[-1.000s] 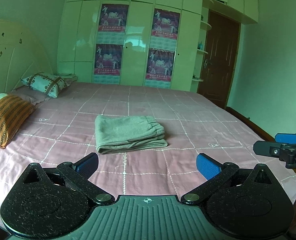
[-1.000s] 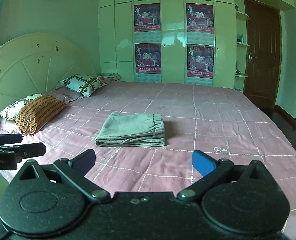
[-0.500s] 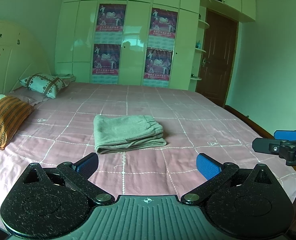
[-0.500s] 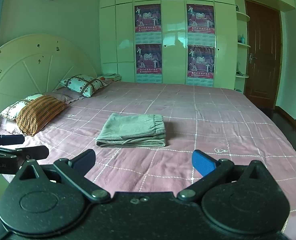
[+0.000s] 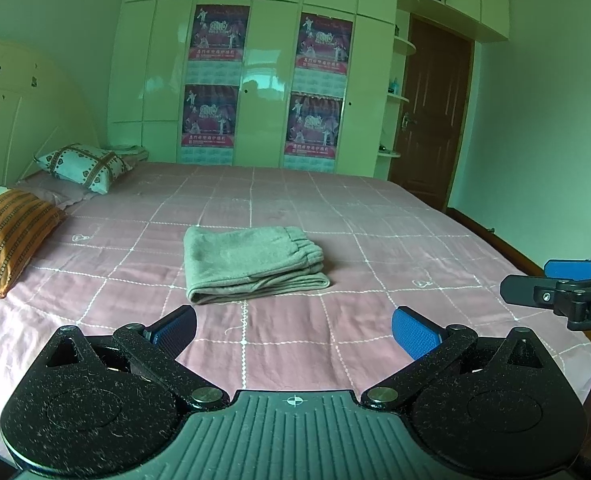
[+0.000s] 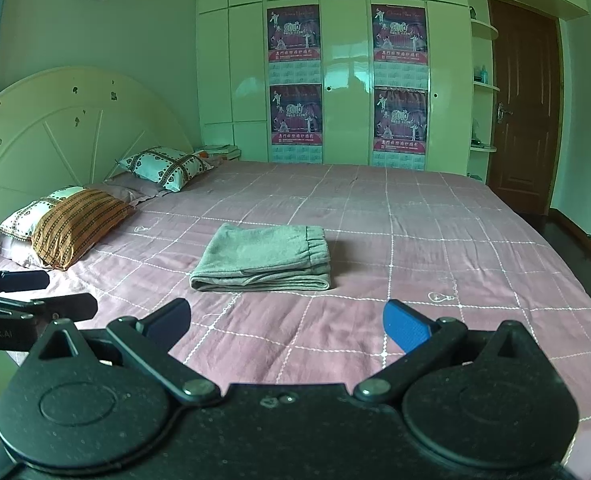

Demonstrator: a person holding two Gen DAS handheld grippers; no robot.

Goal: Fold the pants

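Grey pants (image 5: 251, 264) lie folded into a compact rectangle in the middle of the pink checked bedspread (image 5: 375, 240), elastic waistband on the right. They show in the right wrist view too, as the same folded pants (image 6: 265, 258). My left gripper (image 5: 293, 330) hangs open, well short of the pants and above the bed's near side, nothing between its blue pads. My right gripper (image 6: 285, 326) is also open and empty, held back from the pants. Each gripper appears at the edge of the other's view.
Two pillows, an orange striped one (image 6: 79, 226) and a white patterned one (image 6: 163, 166), lie by the cream headboard (image 6: 55, 128) on the left. White wardrobes with posters (image 5: 263, 80) stand behind the bed. A brown door (image 5: 429, 120) is at the back right.
Both grippers have risen and drawn back slightly from the bed; the pants look a little lower and farther. The pants have not moved and both grippers stay open.
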